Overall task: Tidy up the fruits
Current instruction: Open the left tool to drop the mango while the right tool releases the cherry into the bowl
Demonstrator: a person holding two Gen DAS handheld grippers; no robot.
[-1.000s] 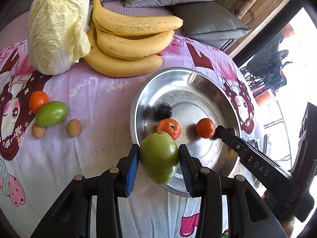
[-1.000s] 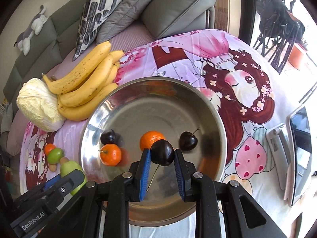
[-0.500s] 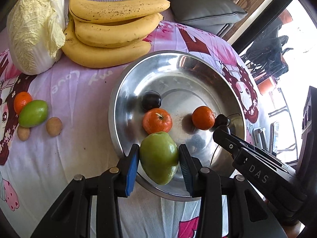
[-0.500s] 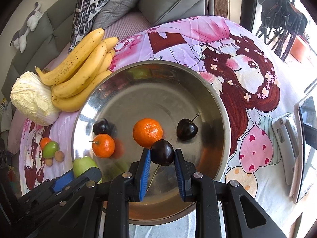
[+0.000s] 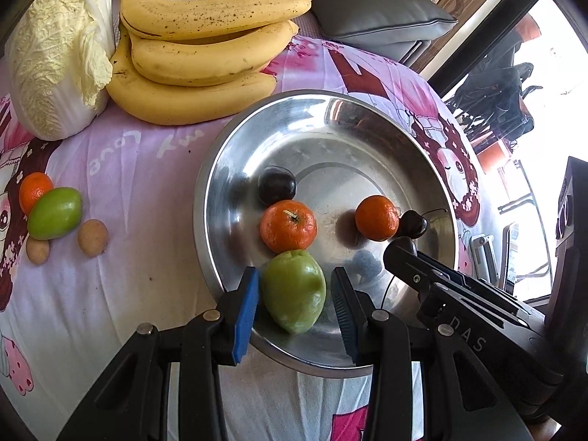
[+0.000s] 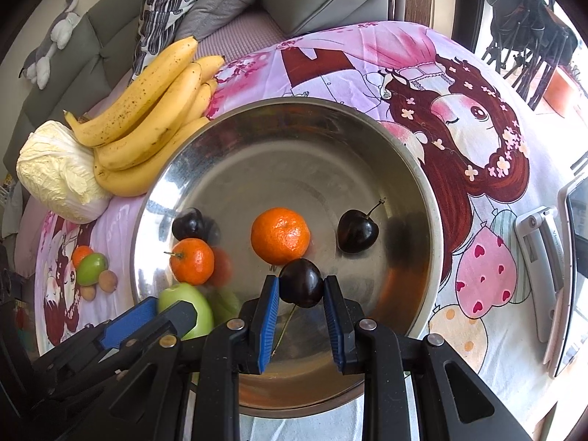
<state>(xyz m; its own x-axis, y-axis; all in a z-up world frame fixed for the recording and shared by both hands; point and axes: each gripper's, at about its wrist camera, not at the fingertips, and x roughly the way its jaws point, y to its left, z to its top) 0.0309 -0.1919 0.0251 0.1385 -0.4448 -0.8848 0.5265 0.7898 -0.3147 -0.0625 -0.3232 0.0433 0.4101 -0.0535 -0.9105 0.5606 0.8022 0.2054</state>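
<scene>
Steel bowl [image 6: 422, 169] on pink-clothed bench, holding two tangerines, two cherries. Left hand-held gripper [image 5: 296, 303] apart, pads just clear of green fruit [image 5: 294, 290] resting inside near rim; firm, smooth, grip across middle. Right hand-held gripper [image 6: 299, 303] clamped on dark cherry [image 6: 300, 282] over bowl; soft, bruisable, light squeeze only.

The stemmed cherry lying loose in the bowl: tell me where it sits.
In the right wrist view the stemmed cherry lies on the bowl floor, right of the middle tangerine.
</scene>
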